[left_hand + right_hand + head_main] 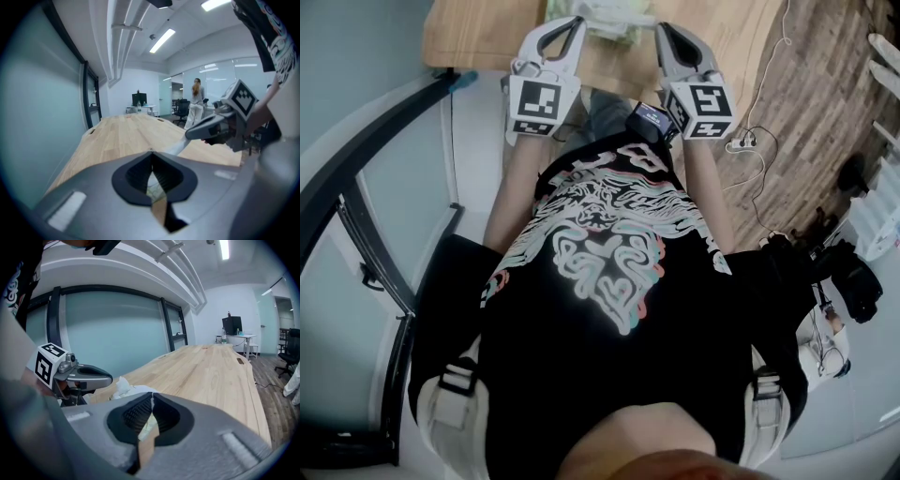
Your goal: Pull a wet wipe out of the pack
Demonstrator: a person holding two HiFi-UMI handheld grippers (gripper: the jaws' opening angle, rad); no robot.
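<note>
I note the pack (614, 19) on the table (478, 37), lying between both gripper tips, left gripper (577, 21) pressed together just beside it, right gripper (659, 28) pinching the white wet wipe (177, 147) above the pack.

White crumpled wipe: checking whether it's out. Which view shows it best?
Right gripper view: the white crumpled wipe shows plainly beyond its jaws. The head view shows only a pale bundle at its top edge; the left gripper view, just a pale sliver through its jaws.
</note>
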